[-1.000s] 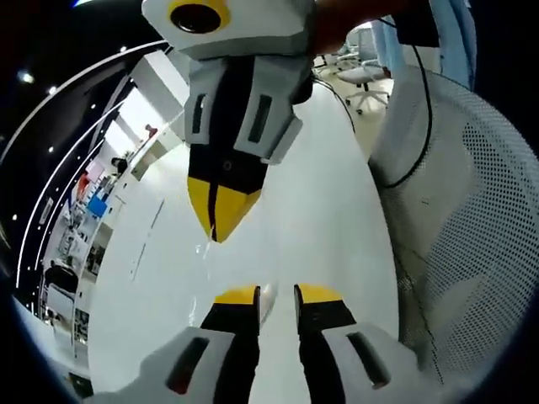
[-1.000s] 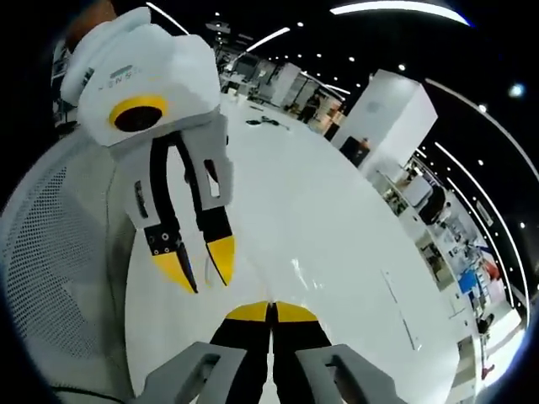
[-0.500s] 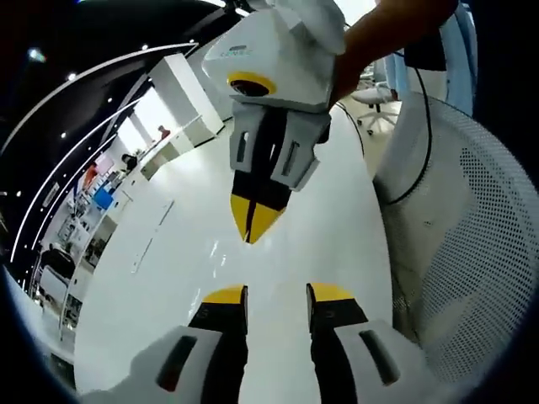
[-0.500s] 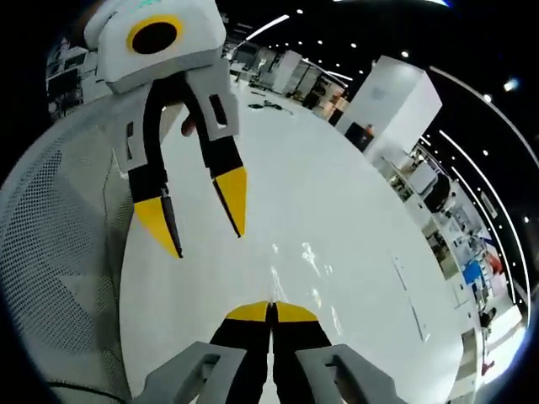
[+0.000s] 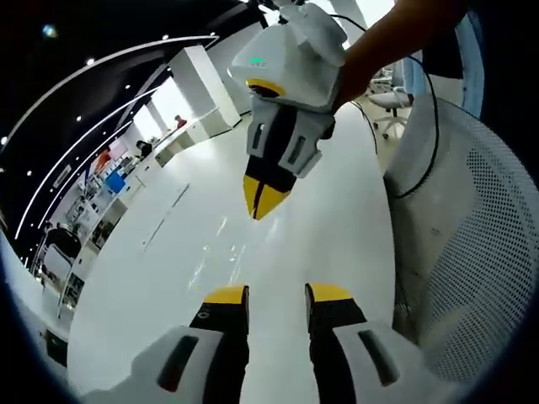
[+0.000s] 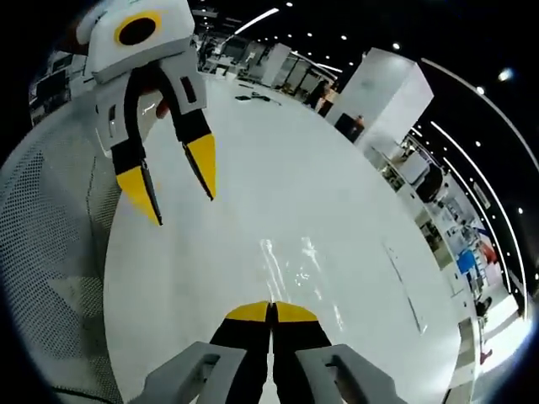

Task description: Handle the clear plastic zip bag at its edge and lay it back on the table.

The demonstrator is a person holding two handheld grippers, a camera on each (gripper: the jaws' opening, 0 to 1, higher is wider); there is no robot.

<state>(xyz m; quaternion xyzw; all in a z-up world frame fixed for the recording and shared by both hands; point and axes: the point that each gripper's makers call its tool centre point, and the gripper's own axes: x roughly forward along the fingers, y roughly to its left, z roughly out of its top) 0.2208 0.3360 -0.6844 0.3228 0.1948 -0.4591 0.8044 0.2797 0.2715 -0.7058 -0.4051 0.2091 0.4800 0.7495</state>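
1. Left tool [image 5: 277, 296] hovers with jaws spread above the glossy white desk [image 5: 168, 278], gripping nothing; judging by that, it has let go of its edge.
2. Bag [image 6: 290, 265], clear, thin and glinting, seems to lie flat on the desk ahead of the right tool [image 6: 271, 312].
3. Right tool's yellow tips are pressed together; whether they pinch the bag's edge can't be told.
4. A white mesh chair [image 5: 472, 252] borders the desk.

Clear bag [image 6: 295, 265] on white table [image 6: 278, 194]
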